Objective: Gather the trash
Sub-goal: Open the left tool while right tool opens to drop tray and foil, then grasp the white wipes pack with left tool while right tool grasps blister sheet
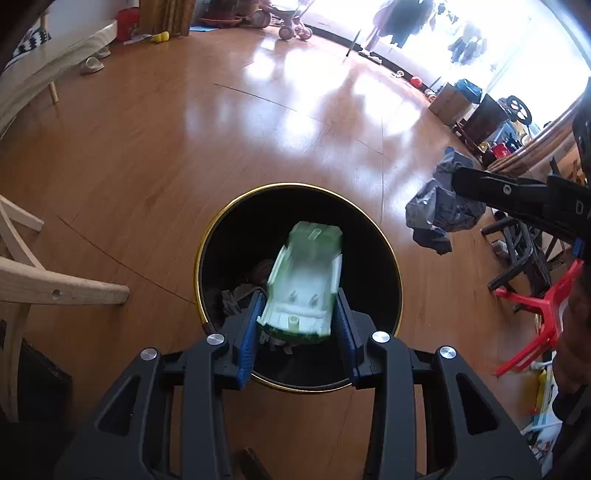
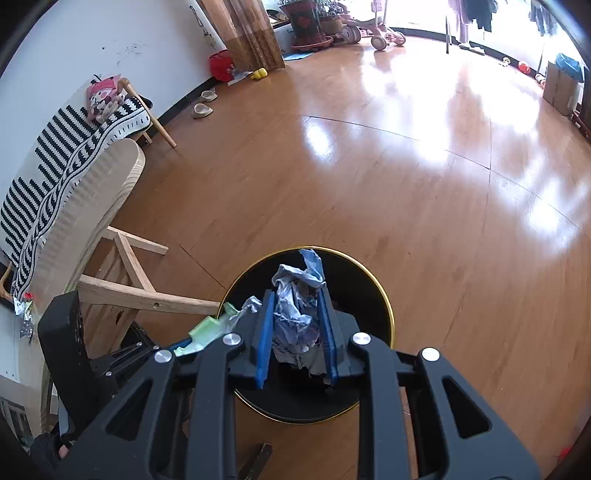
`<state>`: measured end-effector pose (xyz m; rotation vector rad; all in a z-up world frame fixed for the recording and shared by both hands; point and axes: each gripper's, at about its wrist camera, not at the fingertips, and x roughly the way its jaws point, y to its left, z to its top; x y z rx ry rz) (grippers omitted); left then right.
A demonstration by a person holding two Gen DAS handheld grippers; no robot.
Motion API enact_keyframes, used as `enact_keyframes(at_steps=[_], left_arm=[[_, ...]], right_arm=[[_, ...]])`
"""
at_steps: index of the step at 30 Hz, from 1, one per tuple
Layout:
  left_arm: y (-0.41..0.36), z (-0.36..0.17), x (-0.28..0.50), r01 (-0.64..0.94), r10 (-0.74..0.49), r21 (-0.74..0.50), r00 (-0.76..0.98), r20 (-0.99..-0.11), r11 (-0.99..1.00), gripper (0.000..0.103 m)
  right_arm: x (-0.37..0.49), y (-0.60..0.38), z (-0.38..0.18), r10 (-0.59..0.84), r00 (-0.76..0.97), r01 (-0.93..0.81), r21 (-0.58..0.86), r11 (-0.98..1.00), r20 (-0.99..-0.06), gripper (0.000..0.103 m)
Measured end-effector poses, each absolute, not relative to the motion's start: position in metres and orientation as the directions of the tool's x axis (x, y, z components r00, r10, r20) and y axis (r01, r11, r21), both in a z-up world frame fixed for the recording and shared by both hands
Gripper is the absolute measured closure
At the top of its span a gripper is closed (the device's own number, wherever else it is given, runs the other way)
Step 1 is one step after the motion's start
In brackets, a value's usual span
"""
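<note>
A lived-in home living room.
Glossy wood floor (image 2: 369,177), slippers (image 2: 202,109) by the wall, a child's tricycle (image 2: 384,37), potted plants (image 2: 306,22), a striped throw (image 2: 74,147) on a wooden chair and laundry (image 1: 402,18) hanging by bright windows.

Around you lies a glossy wooden floor (image 2: 369,177). A striped blanket (image 2: 55,177) drapes a pale wooden chair (image 2: 92,206), two slippers (image 2: 203,105) sit beside the white wall (image 2: 110,37), and a red stool (image 1: 543,310) stands nearby.
</note>
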<state>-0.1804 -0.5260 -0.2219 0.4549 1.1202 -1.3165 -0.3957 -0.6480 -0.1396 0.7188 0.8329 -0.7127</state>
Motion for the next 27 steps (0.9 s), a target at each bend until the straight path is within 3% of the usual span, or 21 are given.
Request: enact_keyframes(at_steps=[2,4,15,18,19,21,27], left_arm=[[-0.527,-0.221,-0.182,0.915,-0.527,-0.314,-0.141,-0.838,0.253,0.06],[-0.527,-0.218,-0.184,0.917,-0.535,-0.308,-0.134,-0.834,0.252,0.042],[-0.522,-0.213,-0.179,0.907,-0.552,-0.32,-0.124,-0.825,0.274,0.034],[-0.52,-0.213,-0.179,0.906,-0.555,-0.322,-0.124,-0.822,0.274,0.033],[-0.52,-0.213,-0.178,0.905,-0.557,-0.324,-0.124,-0.821,0.275,0.033],[-0.518,-0.212,-0.177,0.903,-0.56,-0.327,-0.123,-0.819,0.279,0.031],[-0.51,-0.206,-0.173,0.892,-0.581,-0.338,-0.109,-0.806,0.301,0.027]], right_arm=[[-0.392,-0.644,-0.139,-0.268,0.478,0.787,0.273,0.554,-0.836,0.079],[-0.392,-0.644,-0.138,-0.267,0.479,0.788,0.274,0.552,-0.836,0.079],[-0.391,-0.643,-0.14,-0.261,0.477,0.788,0.277,0.55,-0.839,0.079],[-0.391,-0.646,-0.139,-0.263,0.473,0.793,0.277,0.543,-0.841,0.068],[-0.391,-0.646,-0.138,-0.266,0.474,0.794,0.277,0.541,-0.839,0.056],[-0.39,-0.645,-0.136,-0.275,0.479,0.795,0.279,0.539,-0.833,0.04],[-0.383,-0.639,-0.128,-0.274,0.495,0.782,0.284,0.555,-0.825,0.039]])
